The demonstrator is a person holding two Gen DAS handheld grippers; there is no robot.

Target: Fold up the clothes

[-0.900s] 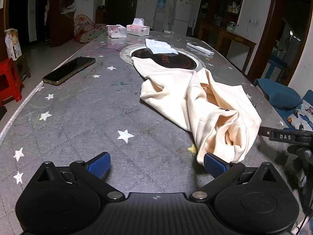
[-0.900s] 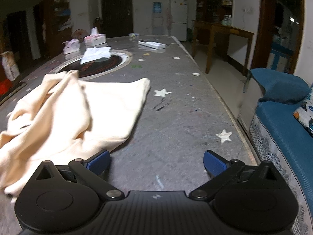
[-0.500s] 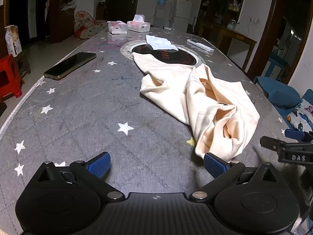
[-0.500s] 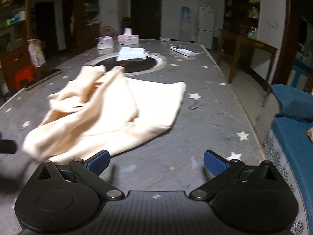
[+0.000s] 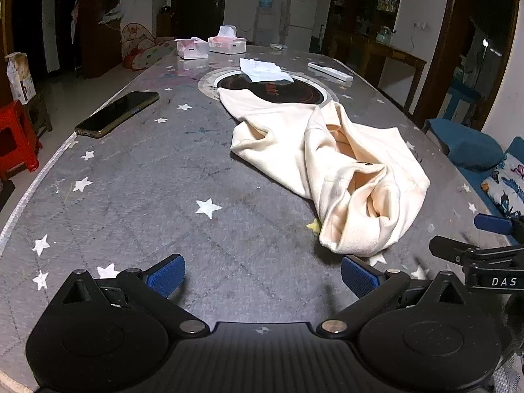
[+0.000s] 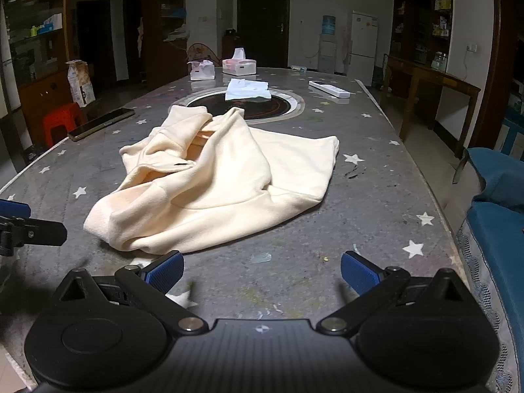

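A cream garment (image 5: 330,163) lies crumpled on the grey star-patterned table (image 5: 163,196). It also shows in the right wrist view (image 6: 216,183), bunched at its near left end. My left gripper (image 5: 262,276) is open and empty, just short of the garment's near end, which lies ahead to the right. My right gripper (image 6: 262,275) is open and empty, with its left fingertip close to the garment's near edge. The right gripper's fingers (image 5: 458,252) show at the right edge of the left wrist view.
A phone (image 5: 118,114) lies at the table's left edge. A round dark inset (image 5: 271,88) with a white cloth (image 5: 262,70) on it sits mid-table. Tissue boxes (image 5: 226,44) and a remote (image 5: 330,72) lie at the far end. A blue sofa (image 6: 497,229) stands right.
Both grippers have pulled back toward the near end of the table. The right wrist view has swung left, so the garment now lies ahead of it. The garment has not moved.
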